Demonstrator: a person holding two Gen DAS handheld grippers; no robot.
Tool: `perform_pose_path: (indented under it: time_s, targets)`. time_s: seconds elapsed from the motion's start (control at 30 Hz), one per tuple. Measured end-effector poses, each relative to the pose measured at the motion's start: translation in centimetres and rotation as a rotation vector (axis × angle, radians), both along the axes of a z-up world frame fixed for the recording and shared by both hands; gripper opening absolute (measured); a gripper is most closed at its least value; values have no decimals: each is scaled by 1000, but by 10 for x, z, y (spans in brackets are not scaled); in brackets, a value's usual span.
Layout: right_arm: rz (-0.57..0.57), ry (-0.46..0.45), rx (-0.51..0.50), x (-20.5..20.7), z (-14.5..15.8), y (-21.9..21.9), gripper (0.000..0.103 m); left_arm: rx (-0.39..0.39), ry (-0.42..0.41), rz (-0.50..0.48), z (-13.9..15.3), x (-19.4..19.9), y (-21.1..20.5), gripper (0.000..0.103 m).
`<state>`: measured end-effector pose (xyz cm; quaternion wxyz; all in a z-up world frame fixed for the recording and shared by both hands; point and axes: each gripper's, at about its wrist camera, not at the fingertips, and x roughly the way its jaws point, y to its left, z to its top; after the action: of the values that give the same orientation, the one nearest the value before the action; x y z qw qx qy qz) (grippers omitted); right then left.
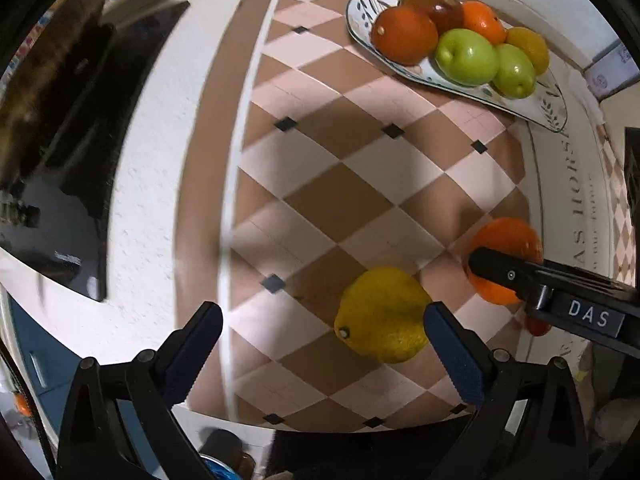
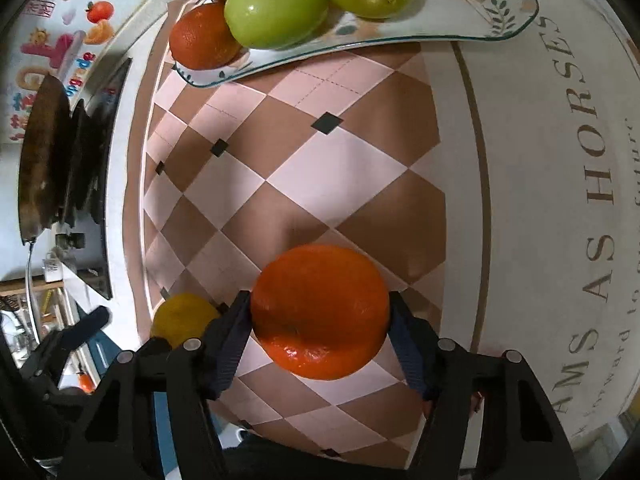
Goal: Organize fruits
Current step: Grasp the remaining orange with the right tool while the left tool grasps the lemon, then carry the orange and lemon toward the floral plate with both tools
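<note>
orange (image 2: 320, 312): clamped between right gripper (image 2: 320, 332) pads, over checked cloth (image 2: 344, 168), well short of plate (image 2: 400, 36). step judged: carrying fruit to plate; next move called for travel forward and release beside green apples (image 2: 276, 8). lemon (image 1: 382, 314): on cloth, near left gripper (image 1: 322, 334), jaws apart, right pad just beside it, ungrasped.

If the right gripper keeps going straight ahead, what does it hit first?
The right gripper, shut on the orange, points across bare checkered mat toward the fruit plate. The plate's near rim seems first, though depth is unclear.
</note>
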<state>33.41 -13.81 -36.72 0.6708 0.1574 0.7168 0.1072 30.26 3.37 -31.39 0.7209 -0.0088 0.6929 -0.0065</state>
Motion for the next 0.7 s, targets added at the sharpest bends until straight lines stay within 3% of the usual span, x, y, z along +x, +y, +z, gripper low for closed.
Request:
perform_pose_path:
  time_s: [0.27,0.4,0.57,0.7]
  targets:
    - [30,-26,-108,-6,9,-23,68,-70,64,-50,-18,-4,-21,103]
    - [14,-18,-103,-8,8,-29,68,-108,102,-90,-34,-8,-37,100]
    - [7,-16,-85,-5,5,-33,68,-180,105,-98,-38,-11,-52,61]
    - [8,-13,-74,-4,4,-34,68,-140,82,-147,-35,-14,-69,57]
